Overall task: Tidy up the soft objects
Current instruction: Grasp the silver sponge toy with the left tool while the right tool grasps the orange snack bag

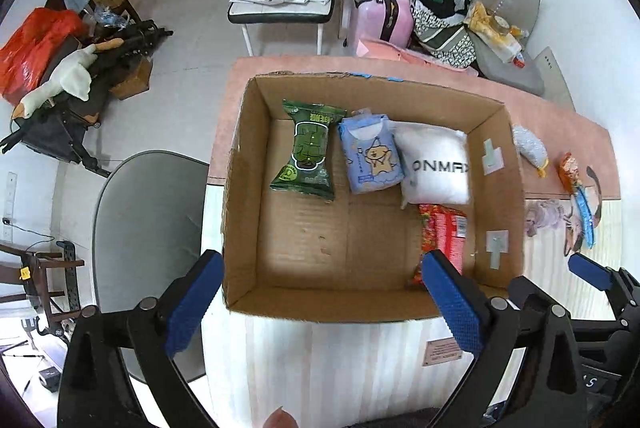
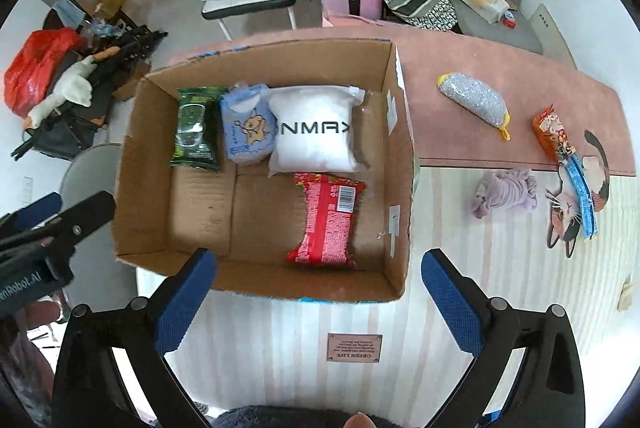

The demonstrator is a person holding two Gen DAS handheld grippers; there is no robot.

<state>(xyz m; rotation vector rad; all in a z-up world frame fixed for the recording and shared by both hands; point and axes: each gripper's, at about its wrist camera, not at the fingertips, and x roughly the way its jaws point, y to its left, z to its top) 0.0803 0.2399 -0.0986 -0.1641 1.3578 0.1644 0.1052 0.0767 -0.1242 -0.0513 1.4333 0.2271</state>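
Right claw agape, red packet unobstructed

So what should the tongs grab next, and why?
Probably the right tongs should reach for the purple cloth. Both tongs are open and hold nothing, four packs already lie in the box, and that cloth lies nearest outside it on the table.
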